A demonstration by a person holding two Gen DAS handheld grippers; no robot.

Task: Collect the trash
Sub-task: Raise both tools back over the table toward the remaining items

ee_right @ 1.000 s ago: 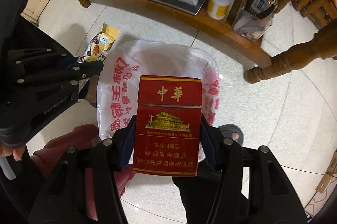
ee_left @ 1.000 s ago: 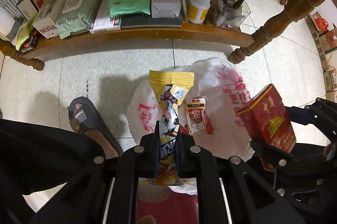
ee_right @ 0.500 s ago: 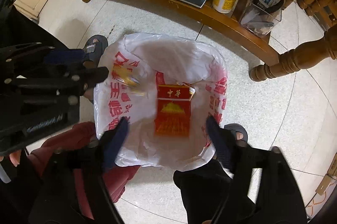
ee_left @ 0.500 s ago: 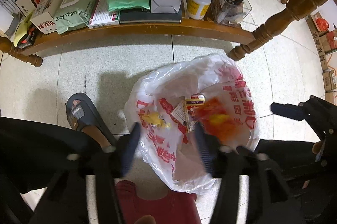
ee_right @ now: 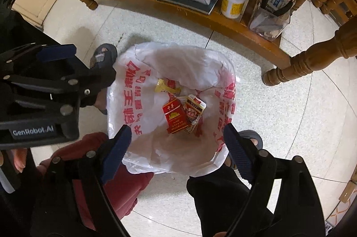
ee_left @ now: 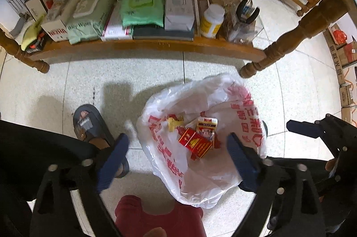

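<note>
- Two hand-held grippers hang over a white plastic bag [ee_left: 223,181] with red print, which sits open on the pale tiled floor [ee_left: 67,85].
- Left hand-held gripper [ee_left: 178,161]: its jaws are opening, blue fingers [ee_left: 111,163] wide apart, with nothing between them but the bag's mouth far below.
- Right hand-held gripper [ee_right: 176,147]: its fingers [ee_right: 236,154] stand well apart and empty, pointing straight down into the bag.
- In the left wrist view the right hand-held gripper also shows at the right edge, beside the bag.
- Trash lies at the bottom of the bag: a red cigarette pack [ee_right: 175,117], on its back and slightly tilted.
- Touching it on the right is a small red-and-white packet [ee_right: 195,111].
- A crumpled yellow wrapper [ee_right: 164,86] lies just beyond them, nearer the bag's far wall.
- A sandalled foot [ee_left: 89,125] rests on the floor left of the bag; a second one [ee_right: 251,137] shows at its right rim.
- Behind the bag, a low wooden shelf [ee_left: 156,47] carries wipes packs, boxes and a white bottle with a yellow label [ee_left: 210,20].
</note>
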